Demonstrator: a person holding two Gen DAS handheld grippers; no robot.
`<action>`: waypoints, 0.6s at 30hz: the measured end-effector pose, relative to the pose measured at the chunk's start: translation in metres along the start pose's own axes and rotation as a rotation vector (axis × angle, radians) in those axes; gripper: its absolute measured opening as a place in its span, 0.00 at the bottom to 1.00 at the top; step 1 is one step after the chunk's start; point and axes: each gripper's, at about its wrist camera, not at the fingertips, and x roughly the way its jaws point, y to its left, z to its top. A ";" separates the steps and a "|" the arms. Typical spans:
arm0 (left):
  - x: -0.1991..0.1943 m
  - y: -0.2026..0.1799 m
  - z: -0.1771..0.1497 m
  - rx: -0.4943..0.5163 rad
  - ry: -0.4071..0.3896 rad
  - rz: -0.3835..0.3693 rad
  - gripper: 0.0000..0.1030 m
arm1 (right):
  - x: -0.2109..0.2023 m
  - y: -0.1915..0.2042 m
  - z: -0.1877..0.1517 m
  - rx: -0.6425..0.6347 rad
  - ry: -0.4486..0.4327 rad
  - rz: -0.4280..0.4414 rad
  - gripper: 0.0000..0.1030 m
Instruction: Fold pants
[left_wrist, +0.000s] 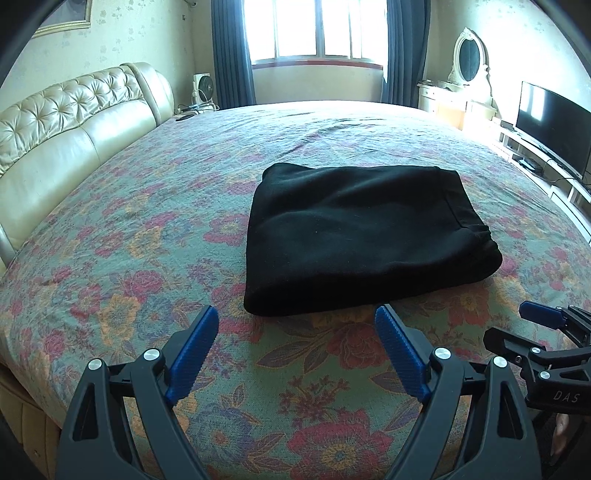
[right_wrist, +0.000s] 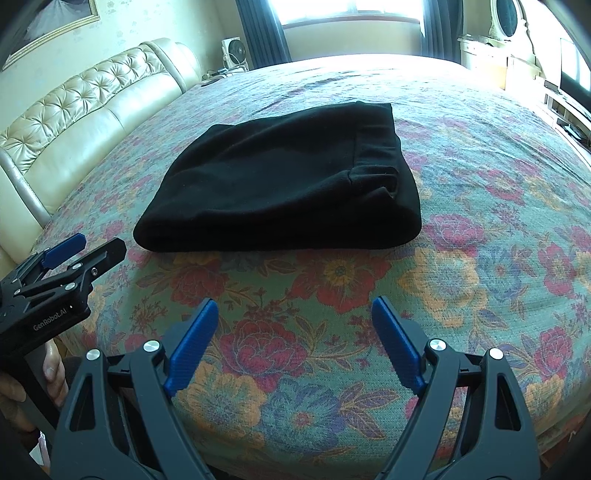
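The folded black pants (left_wrist: 354, 236) looked matt, soft fleece-like cloth, the floral woven bedspread (left_wrist: 147, 221) coarse and matt, the cream tufted headboard (left_wrist: 74, 122) glossy leather-like, the ribbed blue gripper pads (left_wrist: 194, 350) matt plastic.

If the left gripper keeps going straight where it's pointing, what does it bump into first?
Probably the flowery bedspread, just short of the folded black pants. The left gripper is open and tilted downward; the pants lie a little beyond its fingertips. Depth is hard to judge here.
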 end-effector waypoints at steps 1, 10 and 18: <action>0.002 0.001 0.000 -0.005 0.007 -0.005 0.83 | 0.000 0.000 0.000 -0.001 0.001 -0.001 0.83; 0.015 0.007 0.002 -0.066 0.058 0.047 0.85 | 0.005 -0.002 -0.003 0.003 0.010 -0.003 0.83; 0.012 0.001 0.000 -0.011 0.007 0.012 0.85 | 0.007 -0.008 -0.004 0.015 0.012 -0.008 0.83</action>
